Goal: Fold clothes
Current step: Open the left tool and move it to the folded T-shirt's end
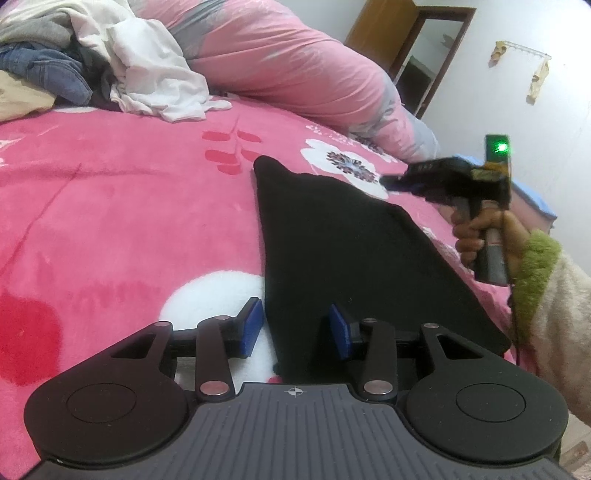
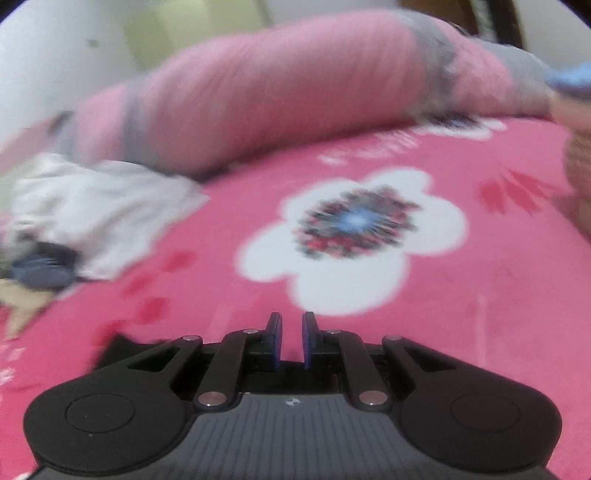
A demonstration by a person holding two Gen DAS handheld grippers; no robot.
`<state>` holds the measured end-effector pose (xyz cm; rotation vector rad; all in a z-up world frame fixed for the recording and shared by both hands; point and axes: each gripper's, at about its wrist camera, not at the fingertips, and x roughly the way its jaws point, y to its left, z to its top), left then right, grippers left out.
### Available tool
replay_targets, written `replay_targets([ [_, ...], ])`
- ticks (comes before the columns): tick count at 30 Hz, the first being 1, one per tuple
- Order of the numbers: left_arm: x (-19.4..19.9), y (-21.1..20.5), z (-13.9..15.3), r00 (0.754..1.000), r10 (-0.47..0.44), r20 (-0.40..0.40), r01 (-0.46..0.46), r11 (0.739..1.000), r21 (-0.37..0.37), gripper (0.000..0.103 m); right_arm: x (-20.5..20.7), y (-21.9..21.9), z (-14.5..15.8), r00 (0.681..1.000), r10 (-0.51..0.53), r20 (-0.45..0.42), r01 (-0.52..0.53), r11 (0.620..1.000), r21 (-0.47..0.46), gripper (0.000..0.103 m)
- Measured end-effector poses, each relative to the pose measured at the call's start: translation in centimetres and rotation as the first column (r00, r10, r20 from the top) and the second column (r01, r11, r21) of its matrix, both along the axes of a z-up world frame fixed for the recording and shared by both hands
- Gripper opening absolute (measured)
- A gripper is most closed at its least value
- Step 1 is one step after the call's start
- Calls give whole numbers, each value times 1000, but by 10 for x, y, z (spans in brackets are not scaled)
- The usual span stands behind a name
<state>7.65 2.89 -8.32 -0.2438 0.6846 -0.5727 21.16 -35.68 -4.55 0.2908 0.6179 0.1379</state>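
A folded black garment lies flat on the pink flowered bedspread. My left gripper is open, its blue pads either side of the garment's near left edge, holding nothing. My right gripper shows in the left wrist view, held in a hand above the garment's far right edge. In its own blurred view the right gripper has a narrow gap between its pads and nothing in it, above the bedspread. A black corner of the garment shows at lower left there.
A pile of unfolded clothes, white, blue denim and grey, lies at the far left of the bed. A rolled pink duvet runs along the back. A wooden door and white wall stand beyond.
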Motion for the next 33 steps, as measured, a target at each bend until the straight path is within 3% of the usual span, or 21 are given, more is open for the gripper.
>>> replay_targets([
  [3, 1, 2, 1, 1000, 4, -14, -4, 1000, -7, 41, -3, 9, -3, 997, 67, -33, -67, 998, 2, 12],
  [5, 2, 5, 3, 999, 14, -29, -15, 1000, -17, 41, 2, 4, -10, 996, -16, -89, 9, 997, -76, 12],
  [7, 2, 7, 6, 999, 33, -30, -34, 999, -17, 41, 2, -14, -13, 977, -170, -125, 151, 977, -150, 12],
  [9, 1, 11, 9, 998, 57, -22, -57, 998, -11, 44, -15, -37, -3, 959, -264, -104, 255, 962, -97, 13],
  [12, 0, 14, 14, 996, 92, 6, -92, 996, 6, 49, -53, -39, 23, 978, -206, -35, 206, 978, -20, 13],
  [15, 6, 9, 18, 995, 94, 13, -94, 995, 17, 49, -82, -2, 36, 1000, -26, 11, 26, 996, -84, 13],
  [19, 6, -4, 16, 995, 92, 30, -94, 993, 71, 49, -119, 37, 18, 980, 198, -12, -198, 970, -141, 13],
  [22, 3, -6, 7, 996, 90, 17, -92, 991, 98, 49, -146, 21, -6, 986, 142, -89, -156, 970, -187, 14],
  [23, -1, -5, 7, 996, 87, 29, -90, 991, 104, 49, -156, 8, -7, 992, 89, -89, -103, 980, -171, 20],
  [27, -5, -3, 11, 995, 93, 26, -95, 990, 107, 49, -192, -20, 10, 996, -68, -56, 61, 991, -115, 21],
  [33, -16, -8, 17, 994, 103, 29, -106, 987, 123, 49, -214, 37, 27, 991, 114, 67, -105, 986, -130, 22],
])
